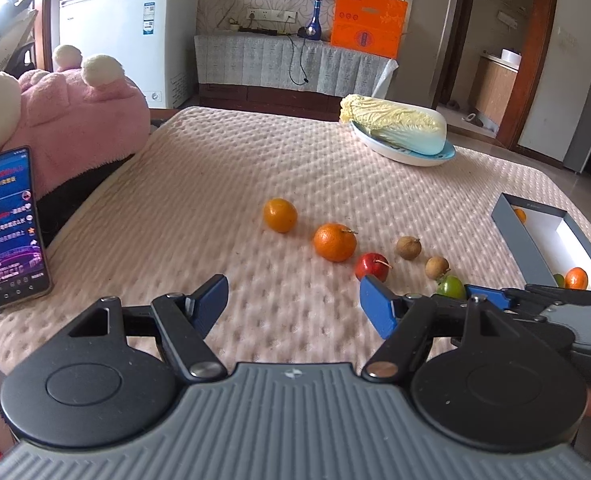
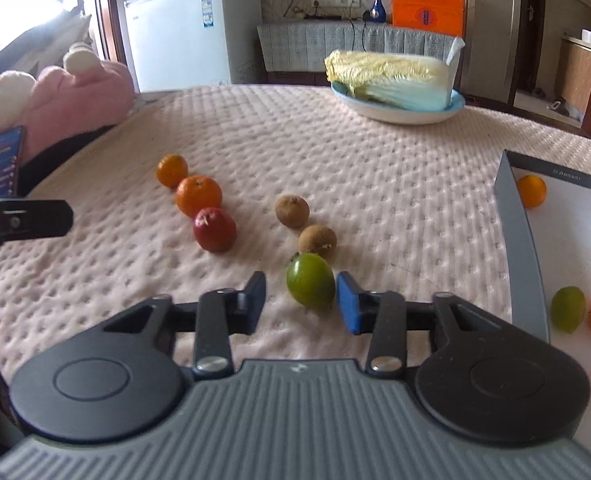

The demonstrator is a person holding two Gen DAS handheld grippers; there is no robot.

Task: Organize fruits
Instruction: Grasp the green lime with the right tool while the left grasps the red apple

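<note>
Lying on a pale pink dimpled fabric table cover, the loose fruit forms two short rows: two small orange mandarins, one small red fruit, two brown rough-skinned round fruits.

One small green oval fruit sits between the blue-padded jaws of the right gripper. The right pad touches it; a gap shows at the left pad, so the jaws do not yet clamp it.

The left gripper hovers with its jaws spread wide and nothing between them.

A shallow grey-walled white-floored box at the right edge holds a mandarin, a green fruit and another orange fruit. Small print on its far wall is unreadable.

A napa cabbage lies on a light blue plate. The lit smartphone and the orange carton bear illegible text.
</note>
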